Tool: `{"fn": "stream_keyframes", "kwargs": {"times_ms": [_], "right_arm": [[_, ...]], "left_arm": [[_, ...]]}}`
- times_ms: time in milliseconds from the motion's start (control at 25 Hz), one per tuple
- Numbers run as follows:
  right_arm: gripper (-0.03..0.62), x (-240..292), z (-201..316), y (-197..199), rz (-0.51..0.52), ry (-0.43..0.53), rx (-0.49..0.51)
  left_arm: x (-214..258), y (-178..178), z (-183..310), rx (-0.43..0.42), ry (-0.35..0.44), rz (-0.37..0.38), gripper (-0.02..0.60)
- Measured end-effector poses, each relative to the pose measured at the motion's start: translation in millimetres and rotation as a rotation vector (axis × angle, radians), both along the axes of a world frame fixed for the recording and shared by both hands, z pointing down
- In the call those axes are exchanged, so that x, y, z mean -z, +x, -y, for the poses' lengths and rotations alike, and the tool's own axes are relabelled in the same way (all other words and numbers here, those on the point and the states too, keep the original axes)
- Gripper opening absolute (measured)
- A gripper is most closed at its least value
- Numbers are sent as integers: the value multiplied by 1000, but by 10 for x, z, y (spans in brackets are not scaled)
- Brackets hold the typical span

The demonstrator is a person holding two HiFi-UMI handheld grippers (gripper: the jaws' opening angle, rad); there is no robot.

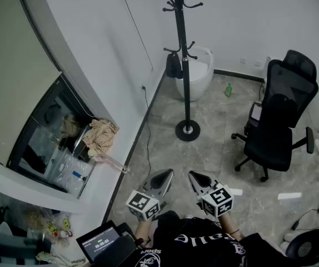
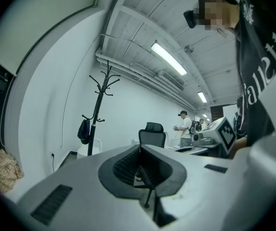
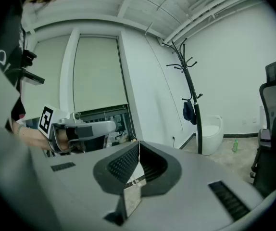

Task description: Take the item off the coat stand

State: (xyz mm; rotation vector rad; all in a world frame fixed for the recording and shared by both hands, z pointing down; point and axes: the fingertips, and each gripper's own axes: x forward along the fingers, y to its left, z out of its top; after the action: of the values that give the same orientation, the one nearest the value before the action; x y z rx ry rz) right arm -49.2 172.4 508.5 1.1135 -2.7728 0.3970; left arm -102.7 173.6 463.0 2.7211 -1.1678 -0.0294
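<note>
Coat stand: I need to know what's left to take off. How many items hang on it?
1. A dark item hangs from a lower hook of the coat stand, left of the pole in the head view. The upper hooks look bare.

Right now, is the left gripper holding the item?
No, the left gripper is shut and empty; the item hangs on the stand.

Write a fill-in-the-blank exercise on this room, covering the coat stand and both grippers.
1. The dark item hangs on a hook in the ____ tier of the coat stand.
2. The left gripper and the right gripper both have their jaws ____.
3. The office chair is ____ in colour.
4. The small bottle is ____ in colour.
Missing words: lower; shut; black; green.
</note>
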Motion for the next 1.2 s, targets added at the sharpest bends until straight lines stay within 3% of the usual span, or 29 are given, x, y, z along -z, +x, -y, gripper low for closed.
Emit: {"fn": "stream_keyframes", "kwargs": {"times_ms": [560,880,1200], "right_arm": [[17,-231,736,187,31,-47,-47],[17,-276,1843,189,5,-59,-100],[18,-172,3133,-105,-5,-41,-119]], "left_arm": [[-375,138,735,-47,-57,61,5],[-447,16,1933,-66,-62,32,6],[-270,-258,3269,-85,-48,0,30]]}}
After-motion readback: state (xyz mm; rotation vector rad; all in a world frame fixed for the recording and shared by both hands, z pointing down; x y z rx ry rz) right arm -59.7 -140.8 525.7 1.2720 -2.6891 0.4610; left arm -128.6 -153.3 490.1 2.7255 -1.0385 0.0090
